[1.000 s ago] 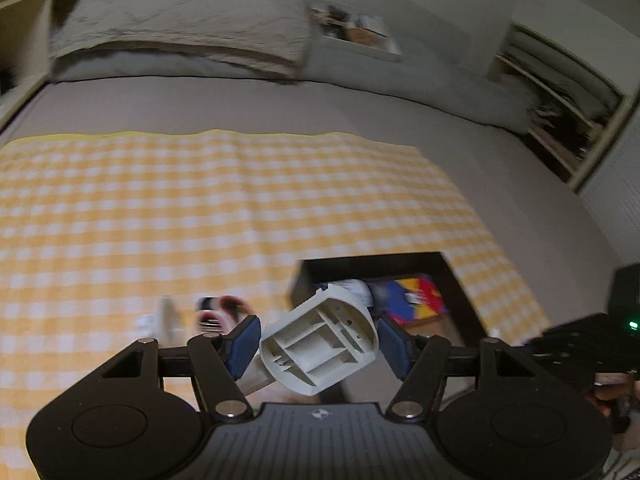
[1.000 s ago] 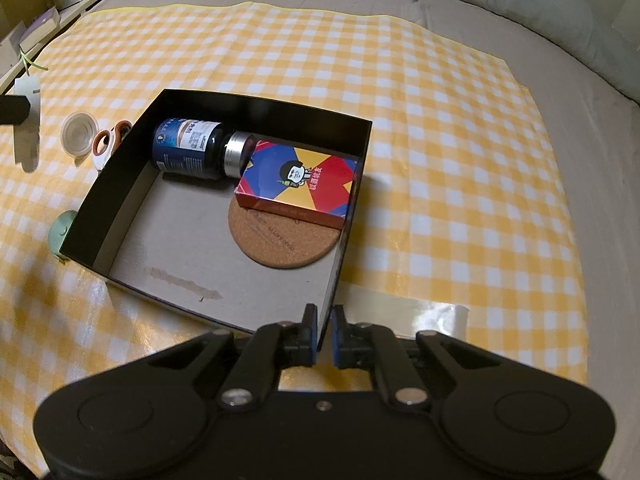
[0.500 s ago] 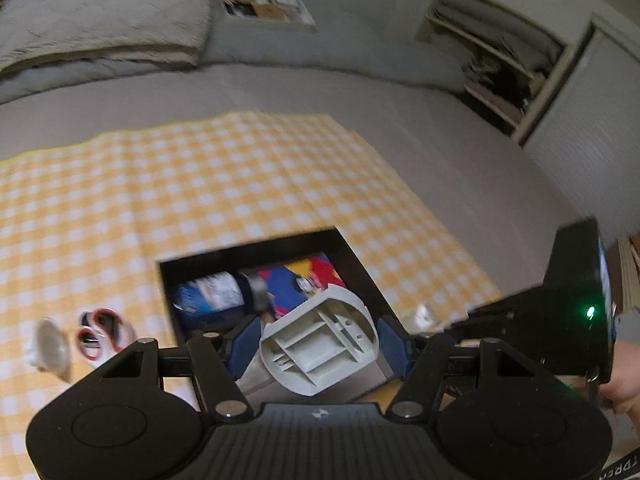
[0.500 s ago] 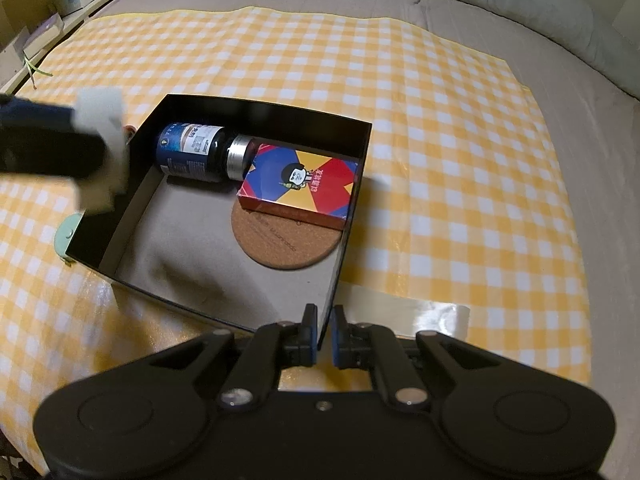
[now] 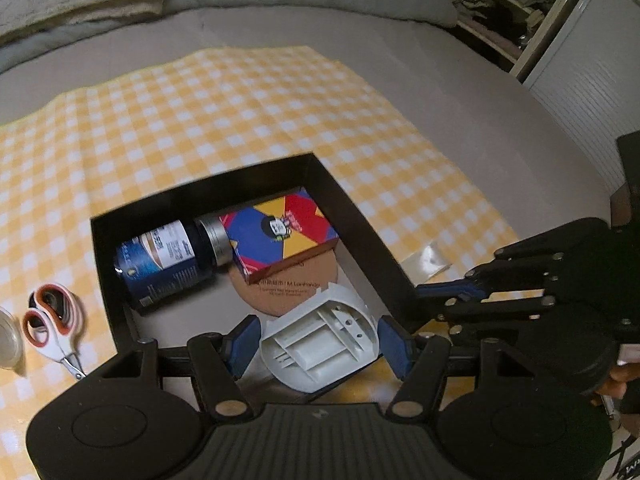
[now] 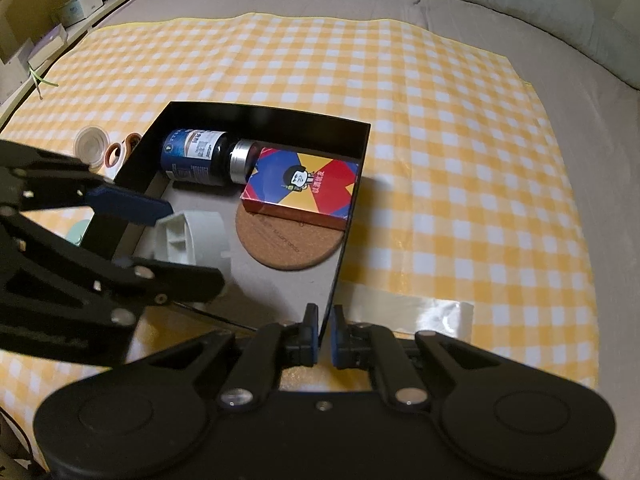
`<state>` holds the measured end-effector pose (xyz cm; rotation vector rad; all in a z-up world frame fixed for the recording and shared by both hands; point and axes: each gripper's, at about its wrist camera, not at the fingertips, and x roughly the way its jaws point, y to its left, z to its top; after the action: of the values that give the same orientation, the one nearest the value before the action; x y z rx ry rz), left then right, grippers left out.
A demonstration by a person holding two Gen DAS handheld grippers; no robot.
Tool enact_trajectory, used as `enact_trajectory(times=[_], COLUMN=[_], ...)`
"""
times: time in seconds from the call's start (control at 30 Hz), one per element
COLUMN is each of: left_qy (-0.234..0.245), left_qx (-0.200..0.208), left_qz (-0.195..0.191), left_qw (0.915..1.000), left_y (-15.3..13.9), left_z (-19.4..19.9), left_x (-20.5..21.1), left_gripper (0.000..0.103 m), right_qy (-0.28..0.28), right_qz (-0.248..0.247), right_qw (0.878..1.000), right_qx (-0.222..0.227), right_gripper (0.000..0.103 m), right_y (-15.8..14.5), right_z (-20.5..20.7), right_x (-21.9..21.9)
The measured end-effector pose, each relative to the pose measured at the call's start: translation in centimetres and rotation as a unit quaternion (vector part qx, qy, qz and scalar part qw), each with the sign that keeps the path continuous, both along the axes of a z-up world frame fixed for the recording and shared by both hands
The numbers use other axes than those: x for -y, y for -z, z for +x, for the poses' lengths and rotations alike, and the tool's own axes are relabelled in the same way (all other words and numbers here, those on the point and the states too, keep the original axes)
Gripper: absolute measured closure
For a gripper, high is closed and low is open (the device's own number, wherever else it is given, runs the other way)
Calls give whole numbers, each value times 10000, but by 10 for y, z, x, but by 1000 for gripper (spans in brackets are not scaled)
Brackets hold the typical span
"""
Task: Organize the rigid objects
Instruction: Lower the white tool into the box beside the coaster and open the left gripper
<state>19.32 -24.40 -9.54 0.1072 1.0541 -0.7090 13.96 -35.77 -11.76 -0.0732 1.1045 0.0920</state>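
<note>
The left gripper (image 5: 318, 344) holds a white ribbed plastic part (image 5: 320, 346) between its blue pads, jaws partly spread and pressing on both sides of the part. The part hangs over the near, bare area of the black open box (image 6: 352, 200), above the grey floor of the box.

The right gripper (image 6: 325, 334) has its jaws pressed together on the thin near corner wall of the box, pinching it.

Contents of the box:
- A dark blue bottle (image 6: 196, 156) lies on its side along the far wall, silver cap (image 6: 242, 160) toward the card box. Its label carries white and brown panels; the print is too small to read.
- A multicoloured card box (image 6: 300, 186) in red, blue and yellow, with a cartoon figure at centre and a column of characters beside it, not legible. It rests partly on the cork coaster.
- A round cork coaster (image 6: 288, 240) bears stamped lettering, too faint to read.

Outside the box, on the yellow-and-white checked cloth (image 6: 460, 120), lie orange-handled scissors (image 5: 54, 324) and, just beside them, a clear plastic lid (image 6: 91, 146). A strip of clear tape (image 6: 420, 312) lies on the cloth near the right gripper.
</note>
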Motion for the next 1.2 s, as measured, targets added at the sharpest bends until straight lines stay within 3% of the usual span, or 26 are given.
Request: enact_trajectory(times=[0.33,0.47,0.57,0.9,1.2], left_qy=[-40,-166,-180,-220,-153], left_qx=[-103,-416,-629,-646,-393], left_qz=[-274,-685,-872,-784,-730], left_qw=[9996,9966,9940,9946,9964], left_y=[16,23,27,31,12], left_z=[14,22,24,20,13], left_x=[9,8,10,14,7], left_gripper=[38,38,27,26,11], right_qy=[-6,-12,-17,-46,-53], right_qz=[23,56,76,51,41], right_qw=[10000,10000,10000,10000,10000], right_qx=[-2,6,7,29,31], right_gripper=[97,97,97,97,97], right_y=[0,0,0,0,0], right_z=[0,0,0,-2,-2], right_x=[0,1,2,2,2])
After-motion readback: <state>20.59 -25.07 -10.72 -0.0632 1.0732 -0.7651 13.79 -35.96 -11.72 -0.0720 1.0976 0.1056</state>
